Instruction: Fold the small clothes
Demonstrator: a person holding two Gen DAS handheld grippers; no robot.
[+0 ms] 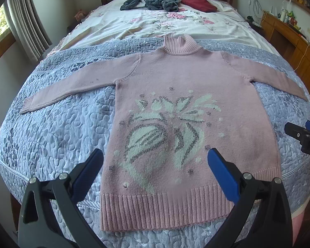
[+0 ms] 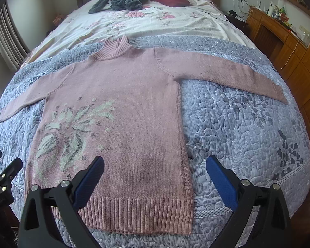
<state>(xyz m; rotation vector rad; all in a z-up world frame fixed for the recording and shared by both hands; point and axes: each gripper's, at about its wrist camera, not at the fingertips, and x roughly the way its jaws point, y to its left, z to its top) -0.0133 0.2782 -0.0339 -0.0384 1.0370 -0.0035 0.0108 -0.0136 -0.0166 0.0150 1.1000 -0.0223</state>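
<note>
Left wrist view: pink knitted turtleneck sweater with a white and grey flower motif (image 1: 175, 111), spread flat, front up, on the grey-blue quilted bedspread (image 1: 57, 128); collar at 12 o'clock, ribbed hem at 6 o'clock, sleeves stretched toward 9 and 3 o'clock.
Left gripper (image 1: 155, 167): spread wide, holding nothing, poised above the lower part of the sweater.
Right wrist view: same sweater (image 2: 134, 111), shifted toward 9 o'clock, its right side seam running between the fingers.
Right gripper (image 2: 155, 169): wide open, empty, over the sweater's hem corner and bare quilt.
Far end, 12 o'clock: crumpled dark grey fleece garment (image 1: 153, 0) and folded dark red cloth (image 1: 198, 4) on the white floral sheet (image 1: 155, 26).
At 2 o'clock: wooden dresser (image 1: 287, 35) with small clutter.
</note>
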